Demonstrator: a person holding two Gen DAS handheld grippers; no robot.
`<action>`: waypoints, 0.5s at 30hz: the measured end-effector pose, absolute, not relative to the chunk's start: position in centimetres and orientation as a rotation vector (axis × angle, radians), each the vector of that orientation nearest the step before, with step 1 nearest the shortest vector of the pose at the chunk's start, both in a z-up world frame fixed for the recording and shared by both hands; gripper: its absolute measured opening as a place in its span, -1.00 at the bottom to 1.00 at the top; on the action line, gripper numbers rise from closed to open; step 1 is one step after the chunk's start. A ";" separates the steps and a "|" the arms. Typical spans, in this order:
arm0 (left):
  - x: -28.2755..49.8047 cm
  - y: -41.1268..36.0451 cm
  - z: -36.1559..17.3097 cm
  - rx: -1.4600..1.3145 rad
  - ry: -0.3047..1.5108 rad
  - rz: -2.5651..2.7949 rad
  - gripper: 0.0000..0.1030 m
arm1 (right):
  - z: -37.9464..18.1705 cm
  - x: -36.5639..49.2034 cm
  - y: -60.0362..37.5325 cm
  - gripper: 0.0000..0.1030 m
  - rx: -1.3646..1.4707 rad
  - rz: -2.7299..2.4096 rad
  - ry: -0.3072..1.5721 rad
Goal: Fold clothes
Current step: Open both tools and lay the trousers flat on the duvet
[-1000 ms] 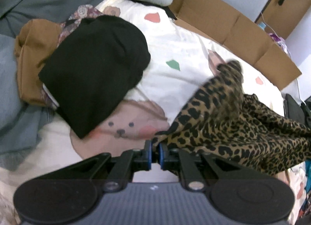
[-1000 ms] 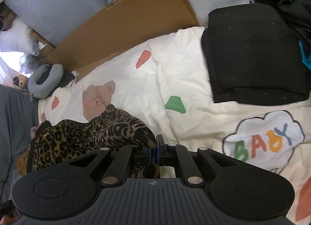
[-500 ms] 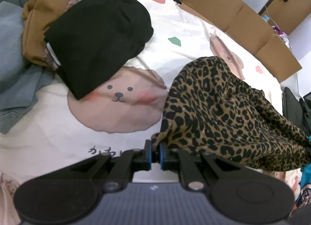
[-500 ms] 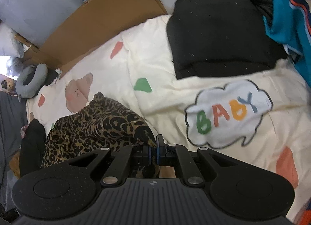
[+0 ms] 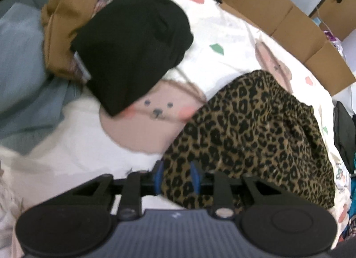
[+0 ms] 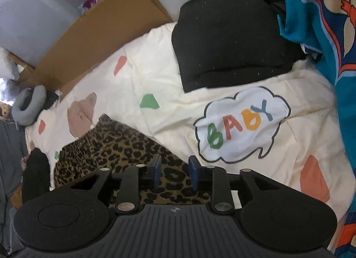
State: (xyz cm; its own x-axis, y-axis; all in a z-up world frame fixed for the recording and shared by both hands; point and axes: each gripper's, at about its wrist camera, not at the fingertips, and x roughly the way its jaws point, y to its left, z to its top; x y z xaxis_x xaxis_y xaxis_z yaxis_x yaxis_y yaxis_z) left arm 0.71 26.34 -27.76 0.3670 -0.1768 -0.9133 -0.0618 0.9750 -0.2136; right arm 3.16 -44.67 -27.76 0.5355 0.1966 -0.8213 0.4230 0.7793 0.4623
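Two grippers, both with jaws just opened to a narrow gap. Left gripper [image 5: 176, 176]: leopard-print garment [image 5: 255, 133] lies between and over the blue pads, cloth slack, no pinch visible. Right gripper [image 6: 174, 173]: same garment [image 6: 115, 146] under and between its pads, also let go.

Garment lies in a rumpled heap on the cream printed quilt [image 6: 155, 75], partly covering the pink bear face [image 5: 155, 111]. Folded black garment [image 5: 133, 53] sits beside it on a brown and floral pile; a second folded black piece [image 6: 229, 42] lies well apart, toward the teal printed cloth [image 6: 322, 35].

Step in hand, as judged: release after laying the piece down. To do it well, lift both grippers clear straight off the cloth so no pad drags an edge, then check the lay; the heap looks bunched and probably wants smoothing before the next fold.

Writing: "BABY" in coloured letters inside a cloud outline [image 6: 240, 124] on the quilt. Dark script below the bear, too blurred to read.
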 end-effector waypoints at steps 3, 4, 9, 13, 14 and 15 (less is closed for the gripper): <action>2.2 26.0 -27.6 -0.226 1.178 -0.091 -0.36 | -27.4 3.6 -44.7 -0.17 0.676 -0.148 1.003; 2.8 25.8 -27.6 -0.227 1.173 -0.097 -0.33 | -27.3 3.8 -44.7 -0.14 0.674 -0.148 0.997; 5.5 24.6 -27.8 -0.208 1.149 -0.126 -0.23 | -27.2 4.9 -44.3 -0.10 0.657 -0.129 0.979; 7.4 23.5 -28.2 -0.191 1.138 -0.162 -0.23 | -27.4 5.9 -43.6 -0.10 0.610 -0.115 0.980; 7.9 23.2 -28.4 -0.185 1.136 -0.170 -0.23 | -27.6 6.2 -43.4 -0.10 0.601 -0.113 0.982; 8.4 22.9 -28.5 -0.180 1.134 -0.178 -0.23 | -27.7 6.5 -43.2 -0.10 0.595 -0.111 0.986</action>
State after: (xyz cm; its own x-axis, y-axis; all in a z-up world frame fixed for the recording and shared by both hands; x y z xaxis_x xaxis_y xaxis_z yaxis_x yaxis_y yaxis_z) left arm 8.35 22.90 -28.54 0.4124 -0.2321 -0.8810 0.0494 0.9713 -0.2327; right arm 6.45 -43.20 -27.73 0.5602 0.1744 -0.8098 0.3496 0.8364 0.4220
